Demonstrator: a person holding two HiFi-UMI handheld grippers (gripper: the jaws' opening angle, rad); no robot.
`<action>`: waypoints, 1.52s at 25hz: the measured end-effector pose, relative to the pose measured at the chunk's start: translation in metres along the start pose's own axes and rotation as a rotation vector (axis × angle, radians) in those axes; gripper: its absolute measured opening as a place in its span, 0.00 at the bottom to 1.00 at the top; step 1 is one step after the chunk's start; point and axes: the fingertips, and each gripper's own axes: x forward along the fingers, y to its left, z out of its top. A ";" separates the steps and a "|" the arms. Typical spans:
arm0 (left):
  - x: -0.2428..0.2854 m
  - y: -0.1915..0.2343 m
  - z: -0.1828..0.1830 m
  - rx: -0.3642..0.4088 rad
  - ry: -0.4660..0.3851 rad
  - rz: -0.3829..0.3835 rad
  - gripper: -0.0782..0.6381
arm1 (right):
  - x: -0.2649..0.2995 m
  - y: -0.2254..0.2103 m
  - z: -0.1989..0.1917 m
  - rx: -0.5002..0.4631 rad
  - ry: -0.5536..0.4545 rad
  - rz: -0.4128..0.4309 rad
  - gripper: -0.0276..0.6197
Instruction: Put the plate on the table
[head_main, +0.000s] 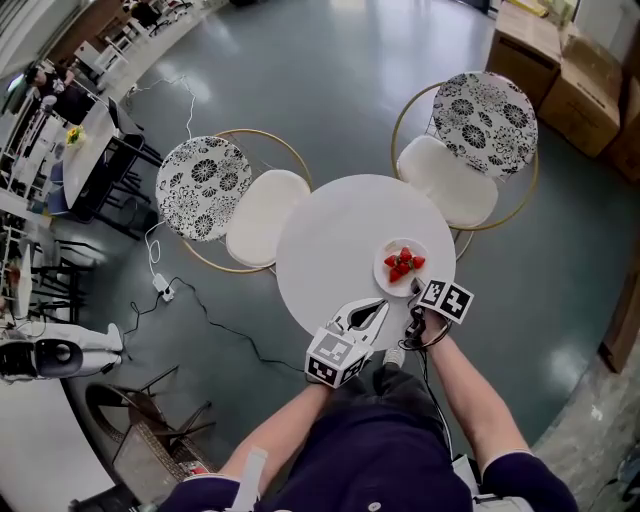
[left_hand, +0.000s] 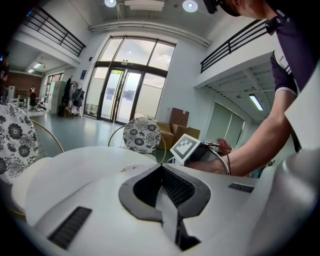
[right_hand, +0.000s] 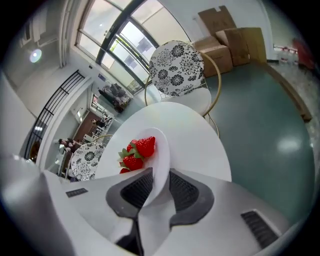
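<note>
Plate (head_main: 384, 276) stretched straight ahead over the table (head_main: 330, 235), near rim clamped in the right gripper (head_main: 416, 296); left gripper (head_main: 374, 314), jaws together, sat beside.

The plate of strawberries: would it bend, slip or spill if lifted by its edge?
Probably stiff: the plate holds its shape where the right gripper pinches its rim. Looks glossy, so perhaps slippery. Tilted, the loose strawberries would likely roll.
</note>
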 end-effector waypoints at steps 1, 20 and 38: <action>0.000 0.000 0.000 -0.001 0.000 0.000 0.12 | 0.000 0.000 0.001 -0.031 0.001 -0.021 0.17; -0.007 0.009 0.013 0.006 -0.043 -0.007 0.12 | -0.029 0.010 0.022 -0.352 -0.062 -0.099 0.20; -0.038 0.013 0.067 0.029 -0.130 0.010 0.12 | -0.141 0.176 0.045 -0.849 -0.422 0.355 0.05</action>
